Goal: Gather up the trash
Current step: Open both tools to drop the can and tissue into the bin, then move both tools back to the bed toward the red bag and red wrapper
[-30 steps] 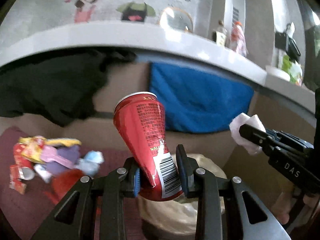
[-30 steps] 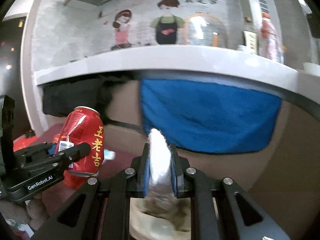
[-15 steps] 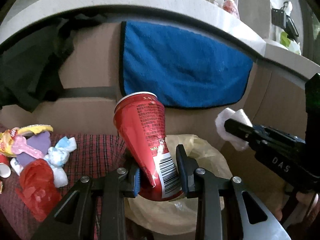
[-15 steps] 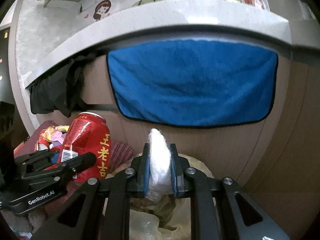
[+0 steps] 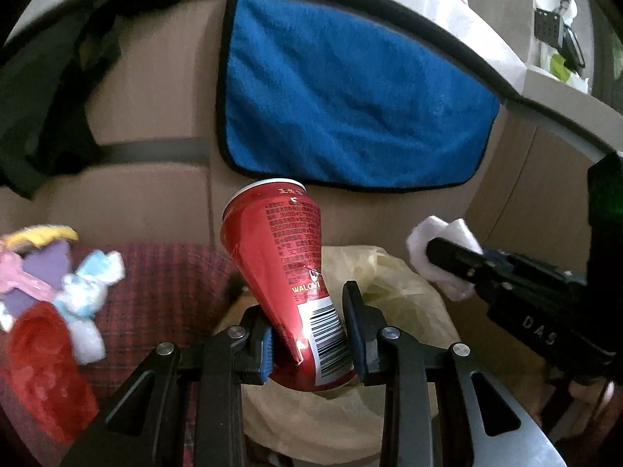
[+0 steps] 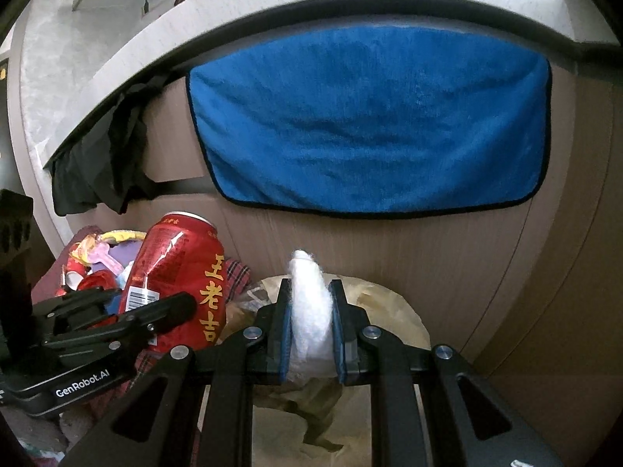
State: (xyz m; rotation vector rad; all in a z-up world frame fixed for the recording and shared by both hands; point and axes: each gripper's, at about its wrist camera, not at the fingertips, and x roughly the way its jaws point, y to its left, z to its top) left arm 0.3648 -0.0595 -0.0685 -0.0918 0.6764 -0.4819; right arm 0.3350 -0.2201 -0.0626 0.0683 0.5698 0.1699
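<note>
L wrist view: left gripper (image 5: 311, 334) clamps a dented red can (image 5: 286, 272), tilted, over the yellowish bag-lined bin (image 5: 409, 292), w/ leftover trash (image 5: 58, 292) on the plaid cloth at left; R wrist view: right gripper (image 6: 311, 334), jaws opening, pads touching white tissue wad (image 6: 311, 303) above same bin (image 6: 389, 311).

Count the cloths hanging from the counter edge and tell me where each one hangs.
2. The blue towel hangs over the cabinet front, behind the lined trash bin. The black cloth hangs to its left, by the counter's corner. More may hang out of view.
</note>
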